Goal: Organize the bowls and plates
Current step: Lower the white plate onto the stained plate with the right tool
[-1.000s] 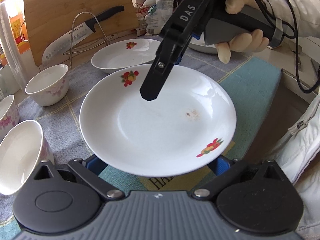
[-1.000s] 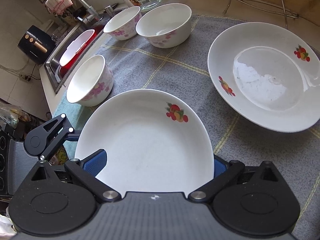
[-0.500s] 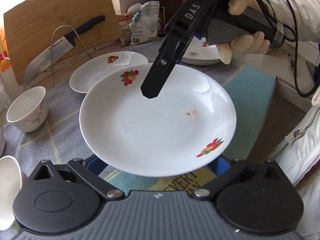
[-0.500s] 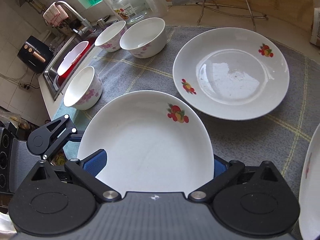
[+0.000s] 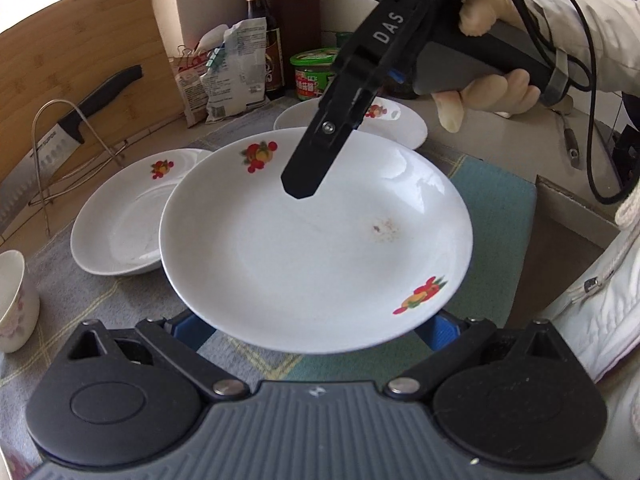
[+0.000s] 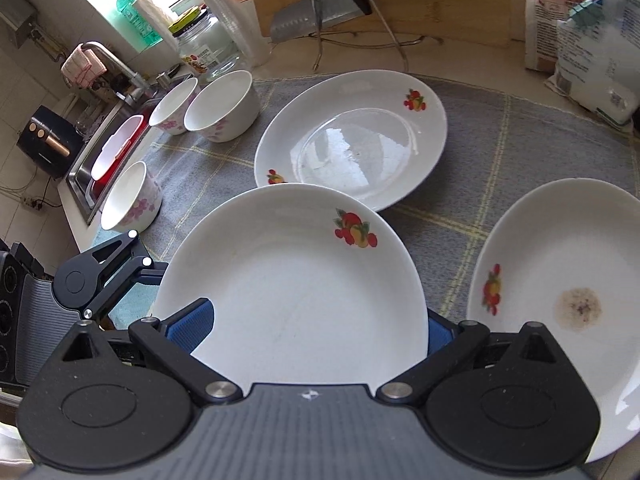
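Left gripper (image 5: 316,326): fingers closed on a plate rim, near side. Right gripper (image 6: 320,330): likewise clamped; gloved hand (image 5: 488,76) on handle, far right.

Held plate (image 5: 316,240) covers both blue pads (image 5: 188,326) of left gripper (image 5: 312,330), grip not visible. Same on right gripper (image 6: 316,330). Stained plate (image 6: 560,300) cut by right edge. Bowl (image 5: 14,300) cut by left edge. Knife (image 5: 60,136) blade tip cropped. Bag (image 5: 228,68) print too small to read.
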Demonstrator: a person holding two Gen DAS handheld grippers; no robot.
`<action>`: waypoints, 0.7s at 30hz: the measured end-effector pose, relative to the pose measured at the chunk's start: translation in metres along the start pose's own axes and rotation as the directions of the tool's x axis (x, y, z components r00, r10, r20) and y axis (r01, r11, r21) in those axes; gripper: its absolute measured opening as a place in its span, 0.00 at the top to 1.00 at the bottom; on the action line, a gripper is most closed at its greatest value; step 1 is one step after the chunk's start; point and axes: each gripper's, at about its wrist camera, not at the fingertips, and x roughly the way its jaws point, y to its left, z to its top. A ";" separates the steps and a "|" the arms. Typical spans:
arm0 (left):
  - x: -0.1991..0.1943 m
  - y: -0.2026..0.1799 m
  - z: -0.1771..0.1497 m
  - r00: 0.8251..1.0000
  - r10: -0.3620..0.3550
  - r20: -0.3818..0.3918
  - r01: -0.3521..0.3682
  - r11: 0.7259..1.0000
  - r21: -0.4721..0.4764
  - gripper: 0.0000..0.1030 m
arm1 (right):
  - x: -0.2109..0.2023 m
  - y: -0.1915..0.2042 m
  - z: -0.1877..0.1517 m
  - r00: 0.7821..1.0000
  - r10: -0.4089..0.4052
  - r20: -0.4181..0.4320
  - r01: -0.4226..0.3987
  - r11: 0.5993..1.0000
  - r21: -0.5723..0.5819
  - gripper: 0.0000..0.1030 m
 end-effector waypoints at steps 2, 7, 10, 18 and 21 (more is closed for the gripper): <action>0.006 -0.002 0.008 1.000 -0.008 0.004 0.008 1.000 0.007 0.01 | -0.007 -0.007 -0.001 1.000 -0.010 0.009 0.010 1.000 0.005 0.00; 0.022 -0.004 0.028 0.999 -0.030 0.009 0.030 0.999 0.021 0.01 | -0.024 -0.028 -0.002 0.999 -0.029 0.034 0.028 0.999 0.022 0.00; 0.032 -0.006 0.038 0.999 -0.045 0.011 0.044 0.998 0.032 0.01 | -0.032 -0.040 -0.003 0.998 -0.037 0.046 0.035 0.999 0.033 0.00; 0.058 -0.014 0.065 0.997 -0.078 0.014 0.077 0.995 0.062 0.01 | -0.051 -0.074 -0.009 0.995 -0.064 0.074 0.059 0.996 0.073 0.00; 0.067 -0.014 0.073 0.996 -0.090 0.013 0.089 0.994 0.065 0.01 | -0.056 -0.085 -0.009 0.994 -0.078 0.081 0.072 0.994 0.082 0.00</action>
